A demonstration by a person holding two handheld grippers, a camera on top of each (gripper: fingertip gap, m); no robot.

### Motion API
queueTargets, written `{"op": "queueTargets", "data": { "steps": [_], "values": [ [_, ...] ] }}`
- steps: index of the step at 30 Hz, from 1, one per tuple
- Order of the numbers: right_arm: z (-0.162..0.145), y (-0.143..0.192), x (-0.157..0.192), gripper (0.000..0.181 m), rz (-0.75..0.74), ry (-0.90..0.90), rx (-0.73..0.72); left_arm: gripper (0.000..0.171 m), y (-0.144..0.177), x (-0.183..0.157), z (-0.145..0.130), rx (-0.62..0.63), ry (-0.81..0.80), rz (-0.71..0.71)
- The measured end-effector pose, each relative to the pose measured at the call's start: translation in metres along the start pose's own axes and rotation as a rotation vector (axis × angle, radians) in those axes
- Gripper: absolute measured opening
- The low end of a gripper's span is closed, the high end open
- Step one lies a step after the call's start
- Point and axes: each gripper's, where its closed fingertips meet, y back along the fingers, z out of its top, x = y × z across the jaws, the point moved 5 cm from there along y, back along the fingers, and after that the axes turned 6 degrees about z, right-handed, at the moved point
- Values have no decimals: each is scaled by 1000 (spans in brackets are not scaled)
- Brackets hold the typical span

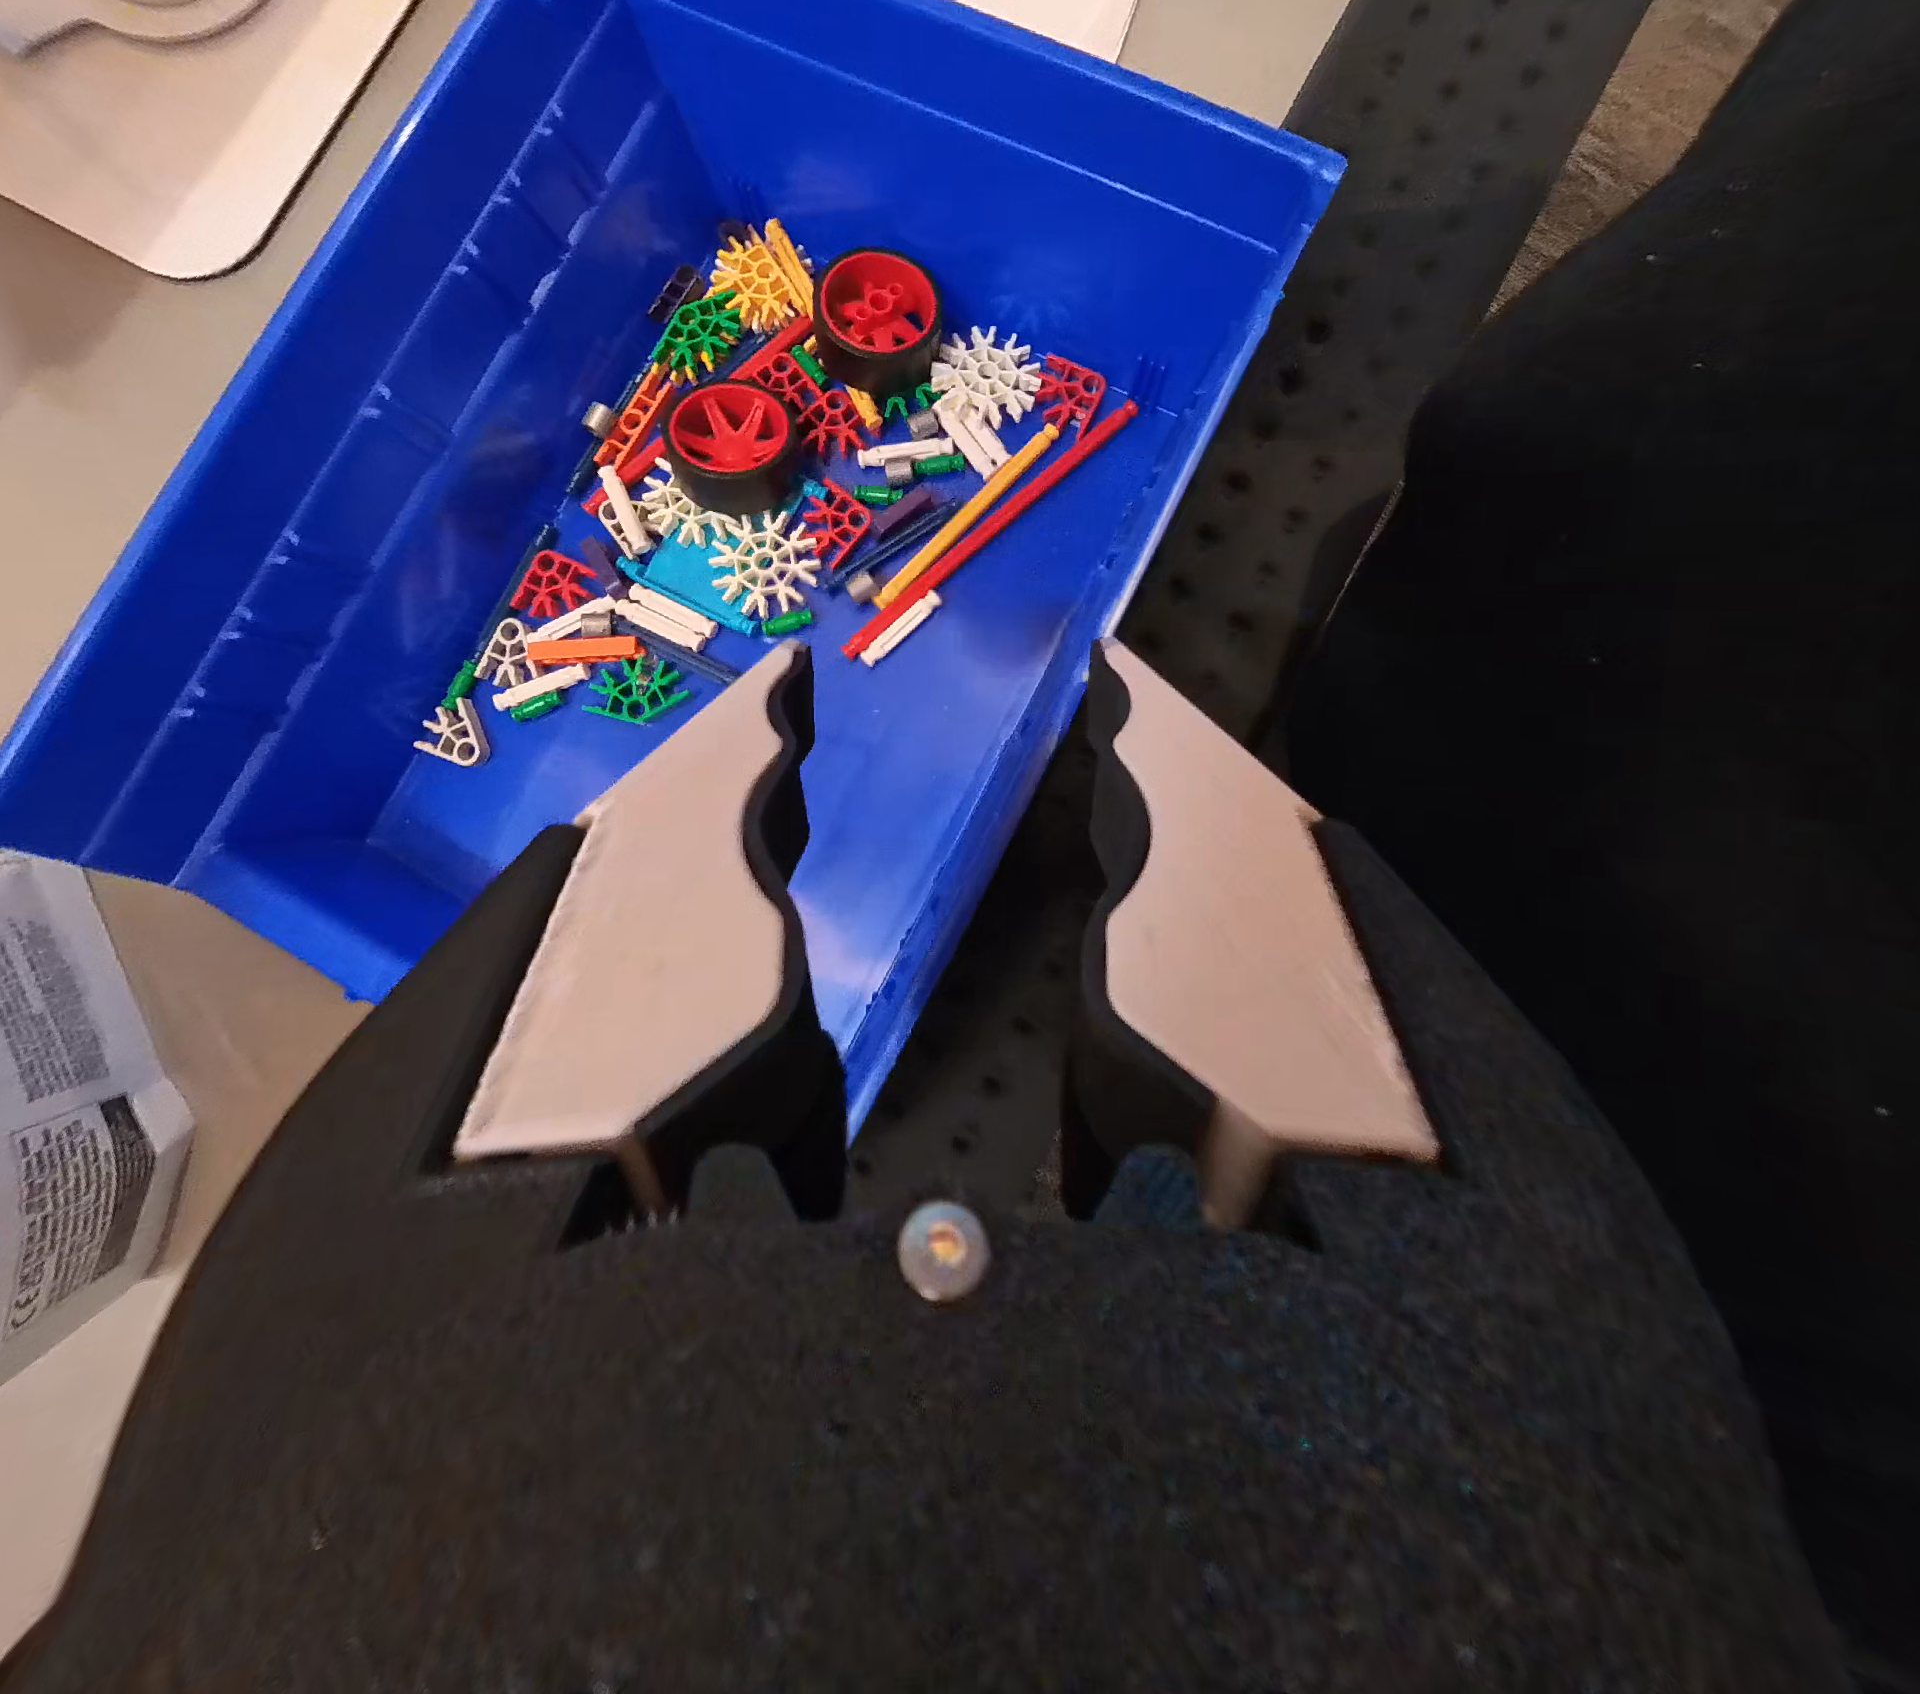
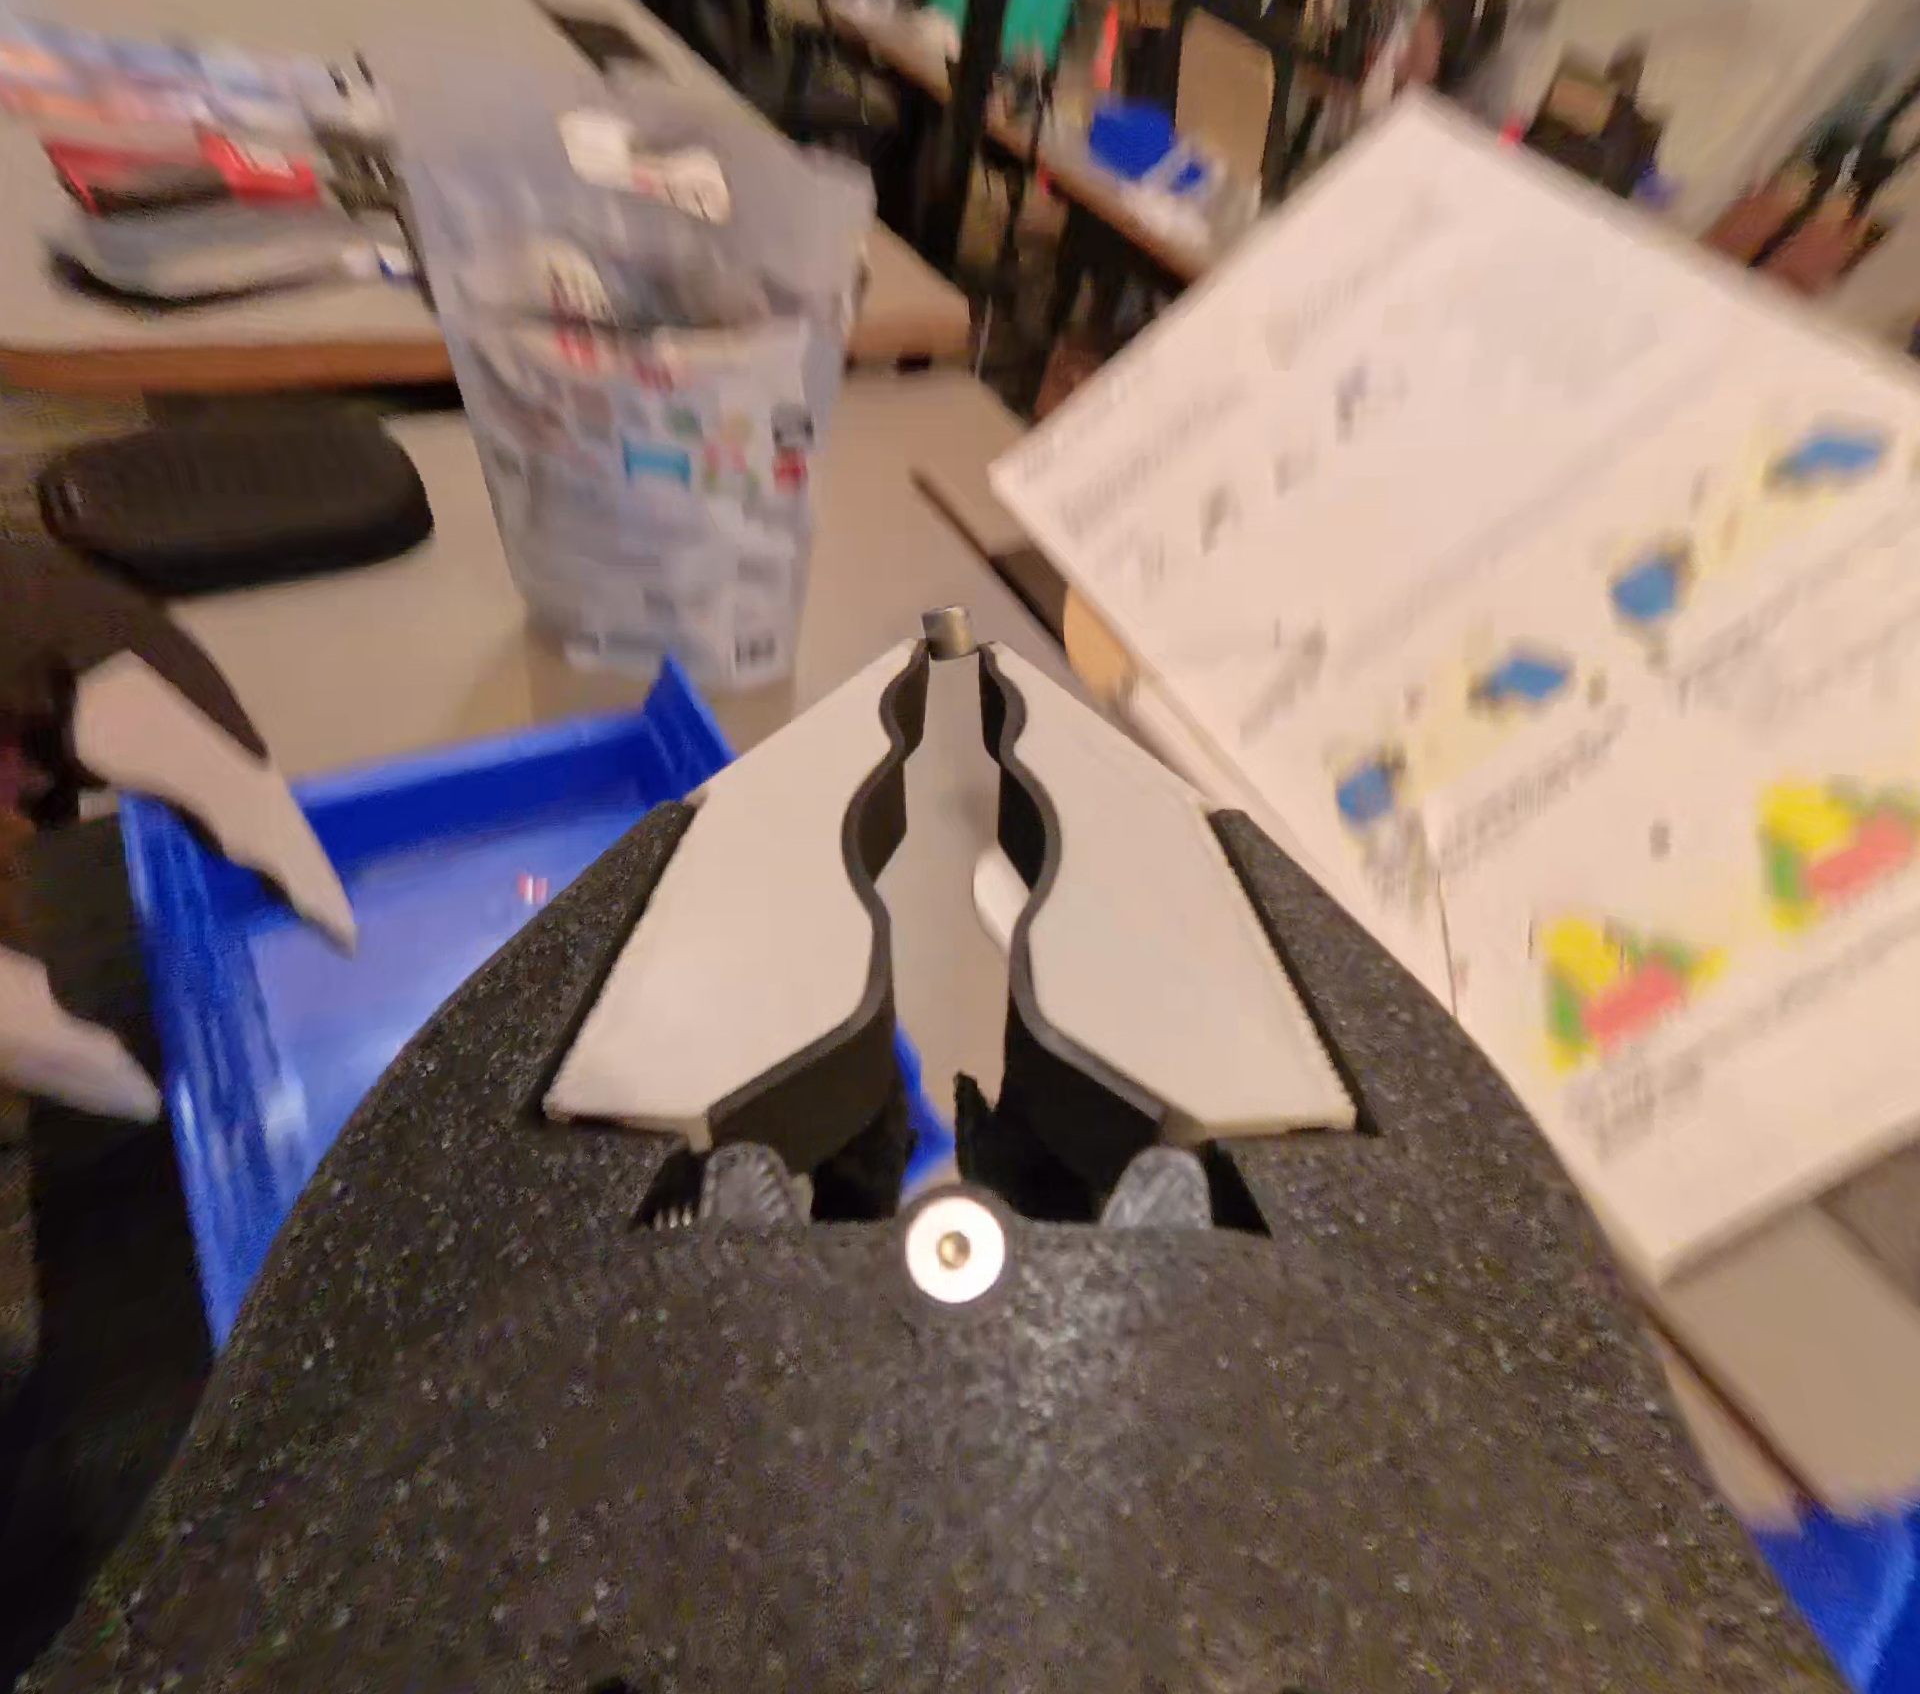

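Grey tabletop [image 1: 1226, 34], black perforated chair [image 1: 1455, 117]

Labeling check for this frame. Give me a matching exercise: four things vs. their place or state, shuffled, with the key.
Things:
1. left gripper
2. right gripper
3. red wheels
4. instruction sheet

Place or state:
A. lying in the blue bin among loose construction pieces
B. open, above the bin's near corner
C. white, right of the right gripper, blurred
D. shut on a small grey cylinder

Pairs: 1-B, 2-D, 3-A, 4-C

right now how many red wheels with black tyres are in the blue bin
2. One wheel lies toward the far end of the parts pile in the blue bin; the other wheel sits just nearer and to its left. More could be buried, though none shows.
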Motion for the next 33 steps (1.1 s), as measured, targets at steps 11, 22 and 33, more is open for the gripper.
{"op": "queueTargets", "data": {
  "steps": [11, 22, 33],
  "values": [
    [156, -74, 60, 7, 120, 240, -404, 50, 10, -4, -18, -8, 72, 65],
    [81, -206, 58, 32, 307, 57, -33, 50, 22, 3, -35, -8, 129, 90],
    [15, -133, 7, 18, 263, -106, 50, 52, 15, 9, -43, 7, 134, 53]
  ]
}}
